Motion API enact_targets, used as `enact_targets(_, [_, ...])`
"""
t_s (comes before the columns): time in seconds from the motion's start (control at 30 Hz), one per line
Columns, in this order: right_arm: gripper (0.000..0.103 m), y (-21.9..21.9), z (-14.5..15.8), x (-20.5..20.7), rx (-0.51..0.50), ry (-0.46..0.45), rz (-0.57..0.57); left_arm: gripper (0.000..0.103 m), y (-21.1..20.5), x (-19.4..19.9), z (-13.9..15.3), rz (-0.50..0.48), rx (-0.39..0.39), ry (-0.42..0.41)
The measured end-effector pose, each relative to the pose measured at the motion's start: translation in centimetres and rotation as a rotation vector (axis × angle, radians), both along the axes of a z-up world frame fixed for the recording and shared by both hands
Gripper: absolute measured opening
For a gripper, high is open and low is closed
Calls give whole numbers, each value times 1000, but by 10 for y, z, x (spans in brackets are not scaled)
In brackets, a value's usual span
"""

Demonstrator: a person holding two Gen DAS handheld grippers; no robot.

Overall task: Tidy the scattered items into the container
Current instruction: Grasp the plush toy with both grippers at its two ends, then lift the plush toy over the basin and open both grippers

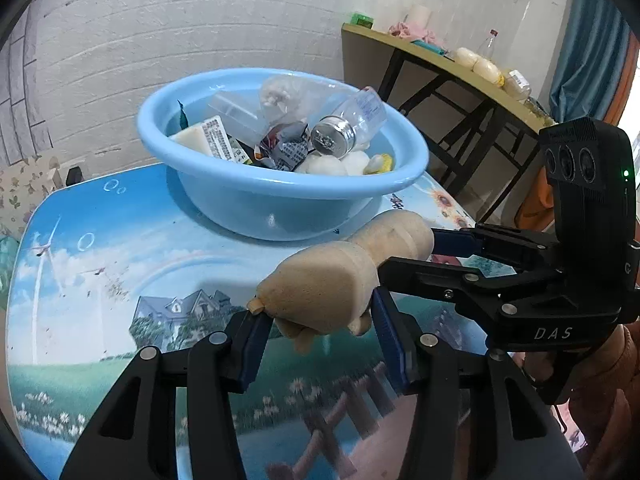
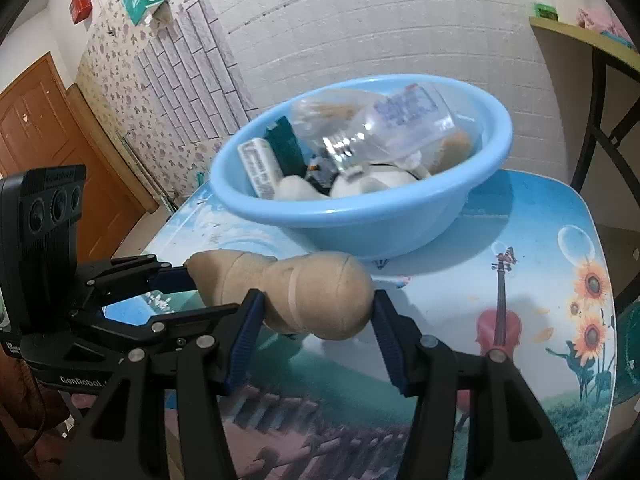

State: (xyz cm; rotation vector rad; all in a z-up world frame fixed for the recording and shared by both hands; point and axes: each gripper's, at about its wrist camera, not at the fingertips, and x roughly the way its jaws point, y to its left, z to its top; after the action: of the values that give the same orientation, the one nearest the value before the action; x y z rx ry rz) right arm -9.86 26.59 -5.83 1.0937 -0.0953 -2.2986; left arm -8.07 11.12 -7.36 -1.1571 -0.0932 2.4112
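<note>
- Both tongs on one item: left tongs [image 1: 320, 332] clamp the fat end of the plush [image 1: 344, 276], right tongs [image 2: 316, 320] sit around the other end.
- Left pads touch both sides, so that grip looks closed. Right: one pad touches, the other pad [image 2: 386, 340] looks just at the plush's edge; can't tell if it's really pinching.
- Plush is off the surface [image 1: 120, 280], held level between the two tongs, near the front side of the basin [image 1: 280, 188]. Basin sits toward the far edge of the surface.
- Basin is already piled: bottle [image 1: 352, 124], packets, white balls. Little free room on top.
- Risks, my read:
  - Soft plush squashes, so a one-sided release could let it swing or slip out short of the rim.
  - Tongs pulling apart or out of sync would stretch or twist it.
  - Dropped on the pile, it may roll off the bottle and back over the rim.
  - Tongs clipping the near rim could shove or tip the basin.
</note>
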Motion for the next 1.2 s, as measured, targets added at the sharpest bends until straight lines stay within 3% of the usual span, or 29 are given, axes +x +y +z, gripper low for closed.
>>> enact_targets(0.33, [54,-11,33,30,8,82,13,49,-22,29,33,12,26,78])
enact_targets(0.67, [54,-5,66,38,19,213,-43,49,-17,21,62,10,24,168])
enact_targets(1.2, [54,4,67,-23,-13,208,-88,49,-3,-38,64,-5,0,176])
